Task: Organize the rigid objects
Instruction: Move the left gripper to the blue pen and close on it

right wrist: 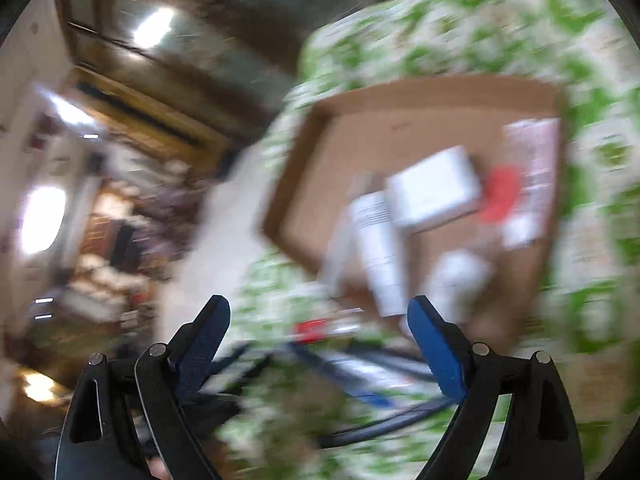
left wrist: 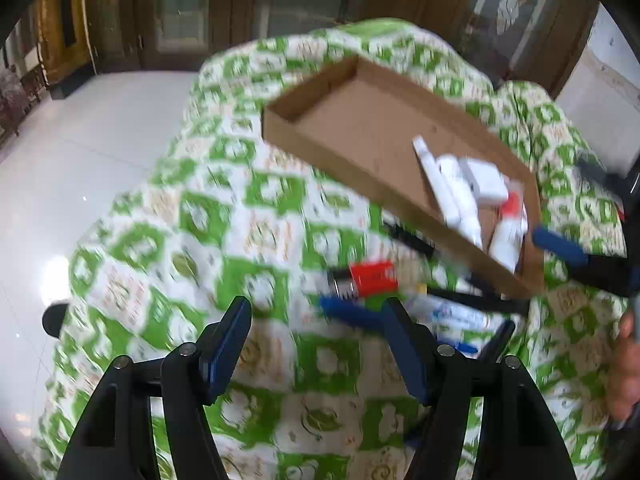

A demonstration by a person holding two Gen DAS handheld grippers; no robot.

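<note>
A shallow cardboard tray [left wrist: 352,120] lies on a green-and-white patterned cloth [left wrist: 224,216]. In its near right end lie white boxes [left wrist: 480,180], a white tube [left wrist: 452,196] and a white bottle with a red cap [left wrist: 508,224]. A red-and-black battery-like object [left wrist: 368,278] and blue-and-white packets [left wrist: 448,312] lie on the cloth in front of the tray. My left gripper [left wrist: 316,312] is open and empty above the cloth. My right gripper [right wrist: 320,312] is open and empty near the tray [right wrist: 312,184]; its view is heavily blurred. It also shows at the right edge of the left wrist view [left wrist: 560,246].
A white tiled floor [left wrist: 80,152] lies left of the covered surface. Dark wooden cabinets [left wrist: 180,12] stand at the back. A hand [left wrist: 628,364] is at the right edge. Dark cables [left wrist: 472,296] lie beside the tray.
</note>
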